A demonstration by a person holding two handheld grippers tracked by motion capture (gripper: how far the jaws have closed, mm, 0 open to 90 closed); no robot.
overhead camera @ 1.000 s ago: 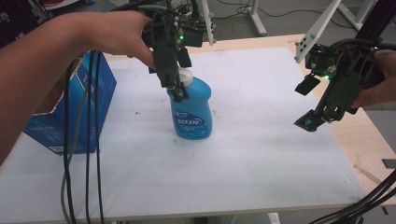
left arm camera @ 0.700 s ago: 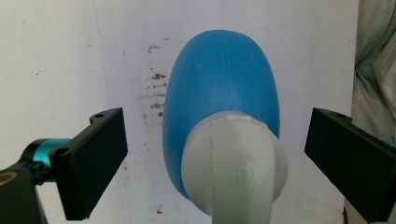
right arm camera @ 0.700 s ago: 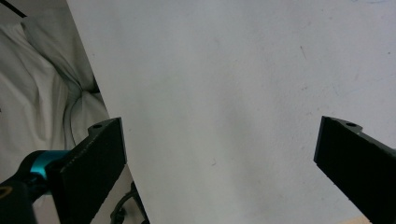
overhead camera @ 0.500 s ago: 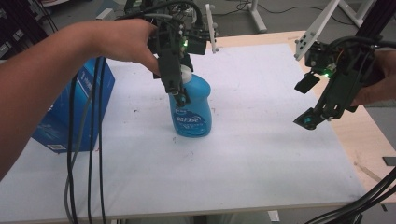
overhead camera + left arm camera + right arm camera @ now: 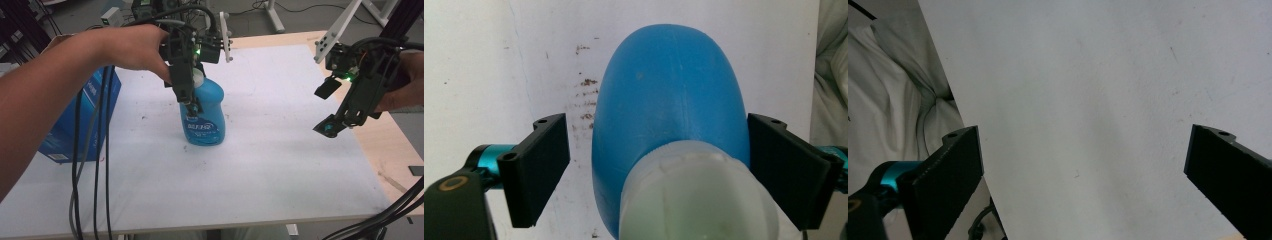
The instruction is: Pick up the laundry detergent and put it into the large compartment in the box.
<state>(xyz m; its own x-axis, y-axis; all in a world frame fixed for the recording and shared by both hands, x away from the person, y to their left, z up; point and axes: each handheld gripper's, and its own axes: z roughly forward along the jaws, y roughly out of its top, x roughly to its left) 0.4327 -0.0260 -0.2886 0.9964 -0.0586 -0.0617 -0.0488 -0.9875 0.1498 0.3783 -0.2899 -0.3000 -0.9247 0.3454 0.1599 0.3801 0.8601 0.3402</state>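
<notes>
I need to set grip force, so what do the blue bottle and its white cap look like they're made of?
The blue bottle looks like smooth, opaque moulded plastic: a soft sheen and a faint seam down its shoulder. Its white cap seems a paler, slightly translucent plastic with a matte look, though it is blurred up close.

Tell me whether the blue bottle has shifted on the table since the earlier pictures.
No. The blue bottle stands at the same spot relative to the blue box, upright, as before.

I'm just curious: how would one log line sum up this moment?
left gripper: closing around blue bottle, not clamped | right gripper: open, empty | bottle: upright on table
</notes>
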